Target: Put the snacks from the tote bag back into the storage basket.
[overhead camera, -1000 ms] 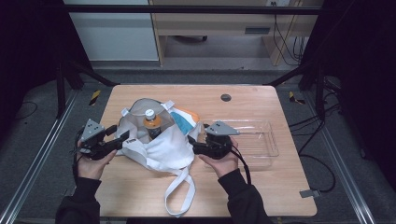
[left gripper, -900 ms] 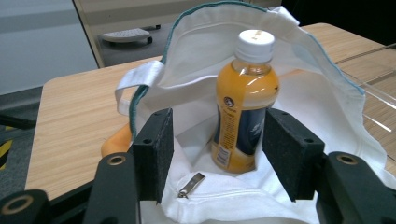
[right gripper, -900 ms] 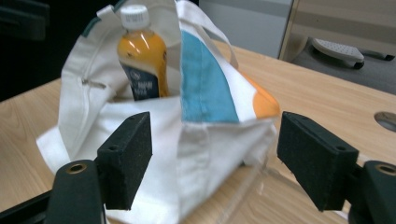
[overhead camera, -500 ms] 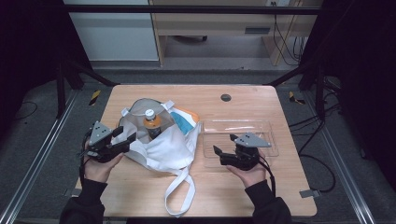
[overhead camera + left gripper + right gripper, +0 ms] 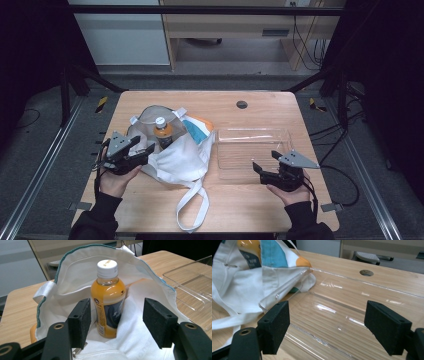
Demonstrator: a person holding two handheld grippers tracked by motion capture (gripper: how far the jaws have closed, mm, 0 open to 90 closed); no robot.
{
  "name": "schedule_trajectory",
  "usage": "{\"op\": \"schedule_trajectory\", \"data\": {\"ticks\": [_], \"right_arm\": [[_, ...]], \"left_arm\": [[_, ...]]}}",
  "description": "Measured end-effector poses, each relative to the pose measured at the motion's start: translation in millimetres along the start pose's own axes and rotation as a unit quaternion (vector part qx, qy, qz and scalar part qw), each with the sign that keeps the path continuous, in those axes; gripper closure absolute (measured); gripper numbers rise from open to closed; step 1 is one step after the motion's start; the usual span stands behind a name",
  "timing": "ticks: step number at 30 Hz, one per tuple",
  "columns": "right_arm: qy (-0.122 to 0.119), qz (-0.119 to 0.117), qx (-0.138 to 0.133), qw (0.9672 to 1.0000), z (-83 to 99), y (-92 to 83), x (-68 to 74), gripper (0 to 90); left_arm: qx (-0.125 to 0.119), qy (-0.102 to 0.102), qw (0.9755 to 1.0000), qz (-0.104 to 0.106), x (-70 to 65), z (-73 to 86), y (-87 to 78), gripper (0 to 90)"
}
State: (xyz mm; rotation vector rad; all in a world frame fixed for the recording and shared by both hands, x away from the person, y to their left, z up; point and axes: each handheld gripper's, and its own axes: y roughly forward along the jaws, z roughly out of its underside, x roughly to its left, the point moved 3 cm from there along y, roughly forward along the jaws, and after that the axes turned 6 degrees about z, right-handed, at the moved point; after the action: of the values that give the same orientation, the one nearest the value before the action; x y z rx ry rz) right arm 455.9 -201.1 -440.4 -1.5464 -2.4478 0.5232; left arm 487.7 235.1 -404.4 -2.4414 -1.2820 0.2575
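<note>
Vs the earlier frames: right gripper [image 5: 264, 170] has let go of the white tote bag [image 5: 180, 157] and moved off to the right, now at the near right part of the table [image 5: 260, 107], by the near edge of the clear tray [image 5: 252, 135]. Its jaws have just been opening, nothing between them. Left gripper [image 5: 145, 150] has barely shifted, same spot at the bag's left side; its jaws have also just been opening. Bag, bottle and tray sit where they were.

Count: one bag, one orange drink bottle [image 5: 161, 131], one clear tray, two grippers, one hand on each.

Layout:
- Bottle [image 5: 108, 297] stands upright inside the bag's open mouth, white cap up, cloth rim [image 5: 75, 257] arched behind it.
- In the left gripper view the bottle sits just ahead of the left gripper [image 5: 117, 320], lined up with the gap between the jaws. Pads [image 5: 81, 320] are spread wider than the bottle and clear of it, so released, no grip. Bag fabric lies under and between the jaws; can't tell if it touches the pads.
- In the right gripper view the right gripper [image 5: 327, 327] hangs over the tray [image 5: 352, 305], jaws wide and empty, released. Bag [image 5: 244, 287] is off to its left, its corner draped against the tray's far left edge.
- Bag's strap [image 5: 192, 210] trails toward the near table edge, between the two hands.
</note>
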Motion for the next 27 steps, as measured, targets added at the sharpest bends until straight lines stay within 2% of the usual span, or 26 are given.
{"op": "schedule_trajectory", "data": {"ticks": [7,12,18,27], "right_arm": [[-0.004,-0.012,-0.012,0.9999,8.1,-11.8,-1.6,18.1],[-0.008,-0.018,-0.001,0.9998,17.7,-18.6,-1.2,17.1],[-0.009,-0.020,0.008,0.9997,24.4,-23.8,-3.2,16.9],[-0.006,-0.009,0.013,0.9999,30.4,-32.6,-8.4,16.4]], "left_arm": [[-0.004,0.003,1.0000,0.001,-8.5,-3.1,7.0,38.6],[0.001,0.009,0.9999,-0.007,-10.5,-4.4,14.6,37.6],[0.000,0.007,0.9999,-0.011,-9.0,-6.9,20.9,37.1],[-0.001,0.004,0.9997,-0.025,-0.6,-13.0,29.5,36.8]]}}
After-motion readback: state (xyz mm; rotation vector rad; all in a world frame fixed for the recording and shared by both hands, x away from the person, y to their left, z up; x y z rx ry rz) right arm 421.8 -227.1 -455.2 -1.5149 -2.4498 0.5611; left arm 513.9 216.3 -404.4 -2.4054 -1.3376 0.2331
